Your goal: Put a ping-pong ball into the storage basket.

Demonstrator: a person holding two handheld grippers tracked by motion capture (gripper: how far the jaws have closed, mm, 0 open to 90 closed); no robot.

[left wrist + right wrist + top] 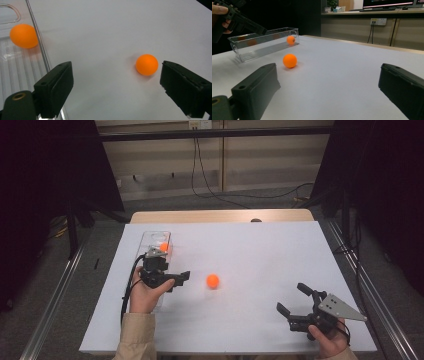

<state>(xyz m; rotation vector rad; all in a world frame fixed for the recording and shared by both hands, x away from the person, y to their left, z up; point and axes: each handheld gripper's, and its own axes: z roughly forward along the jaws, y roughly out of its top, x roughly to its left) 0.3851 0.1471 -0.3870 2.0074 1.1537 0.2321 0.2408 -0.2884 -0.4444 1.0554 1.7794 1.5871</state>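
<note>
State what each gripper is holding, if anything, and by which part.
Nothing is held. The left gripper and right gripper are both open and empty; one orange ball lies loose on the table.

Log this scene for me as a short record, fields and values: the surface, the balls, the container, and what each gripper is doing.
surface: white table
loose ball: orange, on the table, touching nothing
ball in box: orange, at the far end
clear box: long, open-topped, left side of the table
left gripper: jaws open, empty, above the box's near end, pointing at the loose ball
right gripper: jaws open, empty, near right
</note>
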